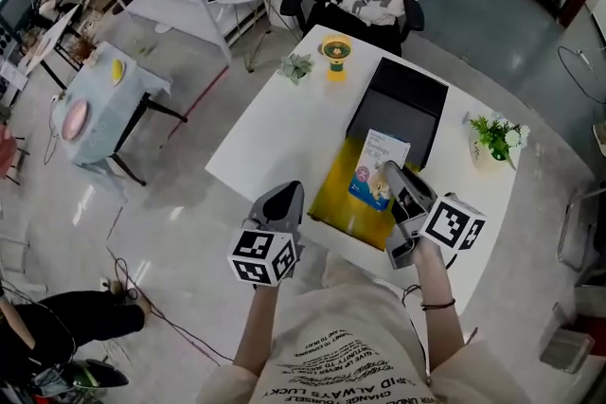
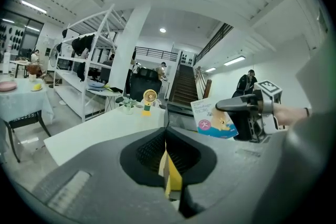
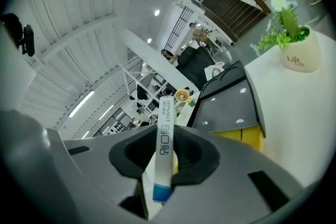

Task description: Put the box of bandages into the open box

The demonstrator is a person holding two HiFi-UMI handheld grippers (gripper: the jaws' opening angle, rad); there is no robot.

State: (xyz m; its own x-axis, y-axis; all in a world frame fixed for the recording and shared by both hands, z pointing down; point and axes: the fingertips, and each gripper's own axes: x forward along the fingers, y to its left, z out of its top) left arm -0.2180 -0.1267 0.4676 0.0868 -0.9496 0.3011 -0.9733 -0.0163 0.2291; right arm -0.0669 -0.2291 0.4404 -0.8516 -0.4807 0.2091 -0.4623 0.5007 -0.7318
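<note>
The right gripper pinched the bandage box, seemingly light, crushable card, by its narrow faces above the open box, while the left gripper hung empty, jaws together.

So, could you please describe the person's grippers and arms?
The left gripper and right gripper are dark grey with black ribbed pads, each carrying a white cube with black square markers. The arms are bare below a cream printed T-shirt; a dark band circles the right wrist.
</note>
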